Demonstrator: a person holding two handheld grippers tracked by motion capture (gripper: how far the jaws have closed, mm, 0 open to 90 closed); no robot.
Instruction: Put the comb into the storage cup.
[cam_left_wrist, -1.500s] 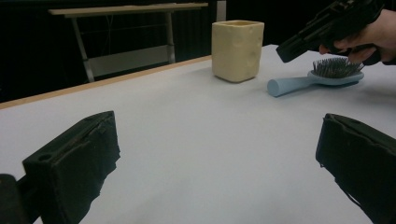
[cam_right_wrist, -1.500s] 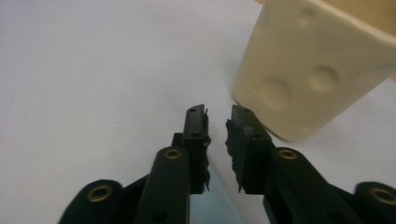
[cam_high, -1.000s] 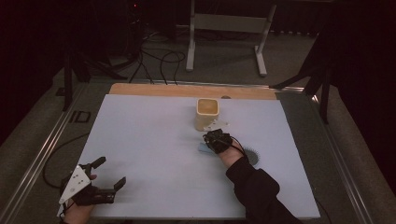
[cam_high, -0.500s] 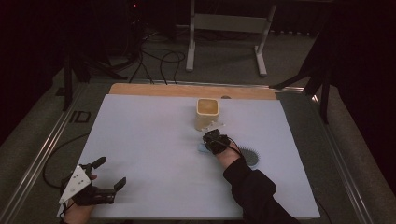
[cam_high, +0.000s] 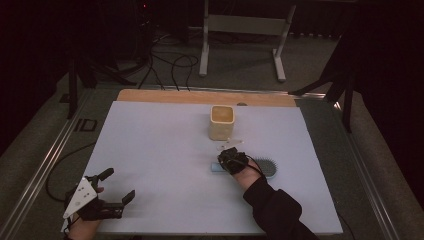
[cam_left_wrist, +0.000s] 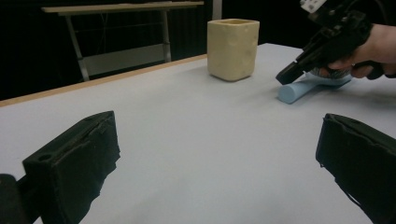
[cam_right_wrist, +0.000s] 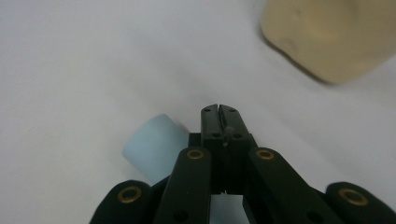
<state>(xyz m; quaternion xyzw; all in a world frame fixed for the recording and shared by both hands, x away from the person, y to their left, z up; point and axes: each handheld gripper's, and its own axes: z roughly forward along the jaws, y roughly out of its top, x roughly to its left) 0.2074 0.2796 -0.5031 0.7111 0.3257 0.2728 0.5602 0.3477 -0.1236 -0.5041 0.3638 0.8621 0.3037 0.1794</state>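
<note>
**Right jaws closed over brush handle, nothing gripped**

While the right gripper (cam_high: 231, 159) sits over the pale blue, round-handled plastic hairbrush (cam_high: 220, 168) lying flat on the white table sheet (cam_high: 160, 150), its jaws are pressed together with nothing between them. The handle lies beside and under them. Judgement: part the jaws first, then lower so they straddle the handle near its middle. The left gripper (cam_high: 120, 192) rests wide open and empty, well apart.

The right gripper view shows the jaw seam closed. The left gripper view shows the handle end (cam_left_wrist: 292, 92) near the cream square ceramic cup (cam_left_wrist: 233, 48).
</note>
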